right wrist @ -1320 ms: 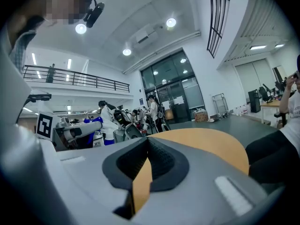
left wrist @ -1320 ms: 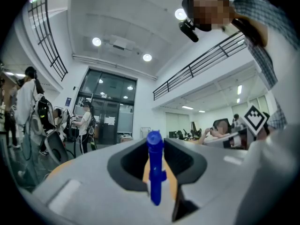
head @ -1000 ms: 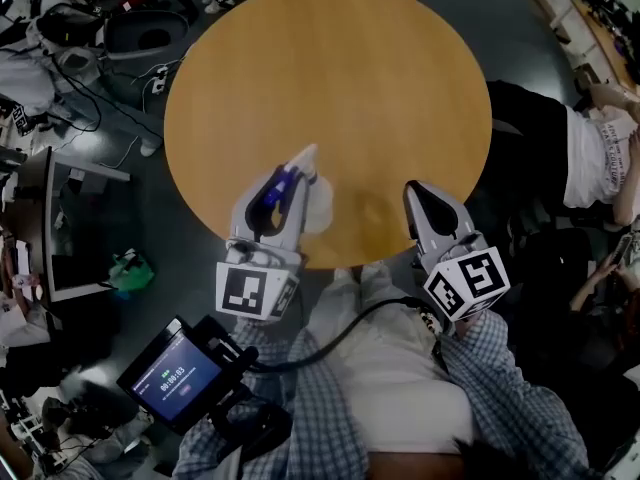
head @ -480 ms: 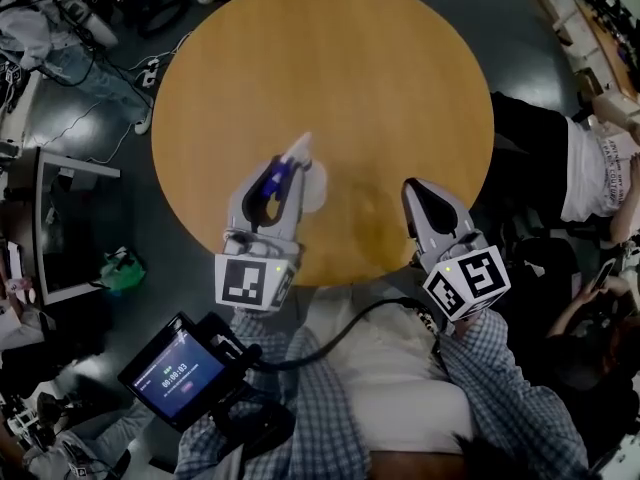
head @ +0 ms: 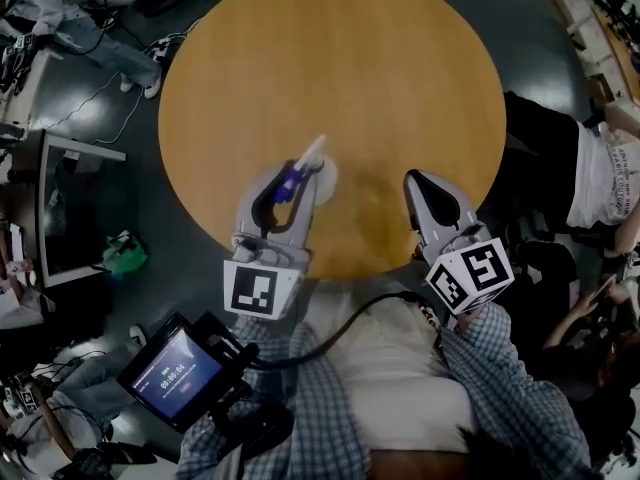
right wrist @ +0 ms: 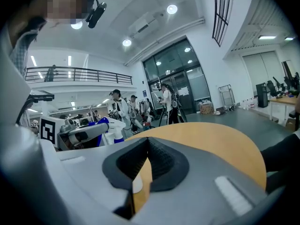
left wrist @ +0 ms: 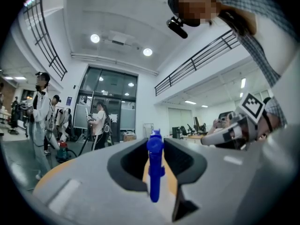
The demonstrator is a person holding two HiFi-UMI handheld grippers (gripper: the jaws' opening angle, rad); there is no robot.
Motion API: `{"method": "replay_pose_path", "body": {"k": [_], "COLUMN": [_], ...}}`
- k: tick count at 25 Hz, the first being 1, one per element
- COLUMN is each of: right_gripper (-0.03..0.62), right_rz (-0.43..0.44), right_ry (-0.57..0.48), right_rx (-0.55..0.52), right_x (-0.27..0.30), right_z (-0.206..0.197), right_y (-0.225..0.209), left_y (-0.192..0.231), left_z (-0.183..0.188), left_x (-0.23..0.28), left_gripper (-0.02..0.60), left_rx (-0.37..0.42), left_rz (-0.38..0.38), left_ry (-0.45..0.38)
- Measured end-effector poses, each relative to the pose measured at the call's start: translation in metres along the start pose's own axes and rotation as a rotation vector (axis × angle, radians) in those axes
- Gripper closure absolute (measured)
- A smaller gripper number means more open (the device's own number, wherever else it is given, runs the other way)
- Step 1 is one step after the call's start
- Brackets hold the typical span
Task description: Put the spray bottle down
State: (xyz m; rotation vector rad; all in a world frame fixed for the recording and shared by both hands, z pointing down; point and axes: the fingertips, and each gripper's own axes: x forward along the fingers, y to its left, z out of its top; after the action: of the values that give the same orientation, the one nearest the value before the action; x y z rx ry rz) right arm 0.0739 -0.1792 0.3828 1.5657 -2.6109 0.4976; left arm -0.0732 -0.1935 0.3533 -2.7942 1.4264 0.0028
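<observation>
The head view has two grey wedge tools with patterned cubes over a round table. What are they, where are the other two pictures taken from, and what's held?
A person holds a two-jaw gripper in each hand; the cubes are part of them. The head view looks down from a camera on the person's head. The other two come from cameras riding on each gripper, looking along its jaws. The left gripper is closed on a spray bottle, at its blue spray head, over the round wooden table. The right gripper is shut and empty.
</observation>
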Motion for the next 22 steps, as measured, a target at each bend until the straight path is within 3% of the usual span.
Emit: {"method": "replay_pose_path", "body": {"k": [22], "right_gripper": [0.589], "right_rz": [0.067], "right_ry": [0.001], "right_rx": [-0.015], "right_x": [-0.009], "right_z": [-0.001], "right_y": [0.017], "left_y": [-0.01], "left_z": [-0.004], "left_x": [-0.028], "left_gripper": [0.476], "left_rx": [0.021], "left_rz": [0.064], "left_ry": [0.01]}}
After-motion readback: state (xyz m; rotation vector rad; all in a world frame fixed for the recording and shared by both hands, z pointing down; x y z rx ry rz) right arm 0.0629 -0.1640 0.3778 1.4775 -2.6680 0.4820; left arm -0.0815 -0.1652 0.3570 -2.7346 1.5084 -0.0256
